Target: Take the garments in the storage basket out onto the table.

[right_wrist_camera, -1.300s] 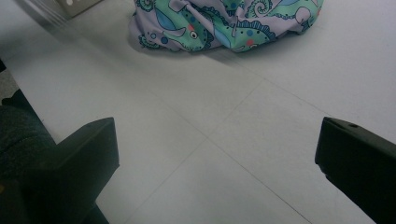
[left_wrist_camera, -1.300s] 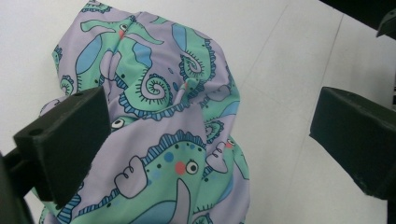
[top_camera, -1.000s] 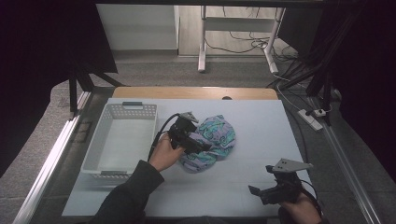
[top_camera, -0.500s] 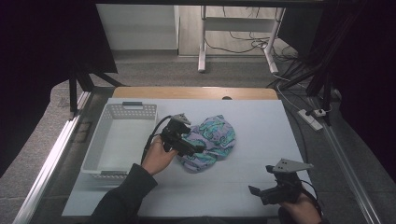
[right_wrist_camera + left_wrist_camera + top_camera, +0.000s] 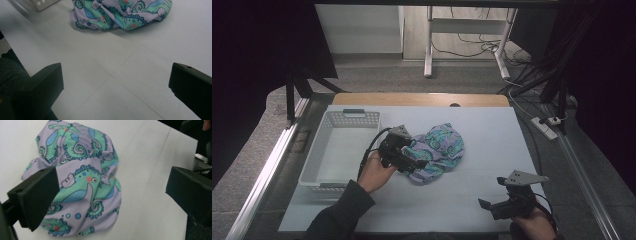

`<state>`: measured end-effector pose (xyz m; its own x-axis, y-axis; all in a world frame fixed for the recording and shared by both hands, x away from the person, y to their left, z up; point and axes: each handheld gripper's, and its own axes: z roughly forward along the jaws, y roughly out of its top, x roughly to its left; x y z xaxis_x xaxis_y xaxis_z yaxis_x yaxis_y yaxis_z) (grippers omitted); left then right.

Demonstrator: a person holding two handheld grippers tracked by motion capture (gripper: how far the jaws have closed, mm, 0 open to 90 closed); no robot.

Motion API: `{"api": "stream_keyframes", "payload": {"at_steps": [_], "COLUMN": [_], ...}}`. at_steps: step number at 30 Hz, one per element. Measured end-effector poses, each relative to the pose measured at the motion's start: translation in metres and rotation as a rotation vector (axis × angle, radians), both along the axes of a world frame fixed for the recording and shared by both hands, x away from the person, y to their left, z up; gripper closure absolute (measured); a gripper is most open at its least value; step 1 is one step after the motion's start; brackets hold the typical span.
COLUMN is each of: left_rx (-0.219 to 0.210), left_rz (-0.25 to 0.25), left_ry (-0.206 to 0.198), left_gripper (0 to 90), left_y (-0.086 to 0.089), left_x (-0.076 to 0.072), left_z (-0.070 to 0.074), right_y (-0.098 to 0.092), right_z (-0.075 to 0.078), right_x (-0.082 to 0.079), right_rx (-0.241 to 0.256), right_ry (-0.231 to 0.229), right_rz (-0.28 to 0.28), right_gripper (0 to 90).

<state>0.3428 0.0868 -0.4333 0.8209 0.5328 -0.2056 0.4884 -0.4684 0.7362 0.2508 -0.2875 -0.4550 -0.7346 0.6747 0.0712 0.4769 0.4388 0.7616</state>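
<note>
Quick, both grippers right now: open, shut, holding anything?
Left gripper: open, jaws spread over the crumpled lilac seahorse-print cloth, gripping nothing.
Right gripper: open, empty, over bare white table.

A dark sleeve (image 5: 337, 215) is worn. Black jaws are seen on the left gripper (image 5: 419, 164); a grey three-cornered plate (image 5: 524, 178) tops the right gripper (image 5: 492, 206).

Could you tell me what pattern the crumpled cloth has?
Green seahorses on lilac cloth, clearest in the left gripper view.
</note>
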Motion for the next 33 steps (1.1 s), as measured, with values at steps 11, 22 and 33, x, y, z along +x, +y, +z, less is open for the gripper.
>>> {"api": "stream_keyframes", "payload": {"at_steps": [11, 22, 33], "left_rx": [-0.019, -0.035, -0.077], "left_rz": [0.010, 0.037, 0.083], "left_ry": [-0.021, -0.014, -0.005], "left_gripper": [0.1, 0.1, 0.0], "left_y": [0.013, 0.028, 0.050], "left_x": [-0.013, -0.025, -0.041], "left_z": [0.005, 0.002, -0.004], "right_y": [-0.001, -0.001, -0.002], "right_z": [0.001, 0.001, 0.001], "right_x": [-0.001, -0.001, -0.001], "right_rx": [0.012, 0.024, 0.030], "right_ry": [-0.003, 0.000, -0.003], "right_rz": [0.004, 0.014, 0.004], "right_gripper": [0.0, 0.0, 0.0]}}
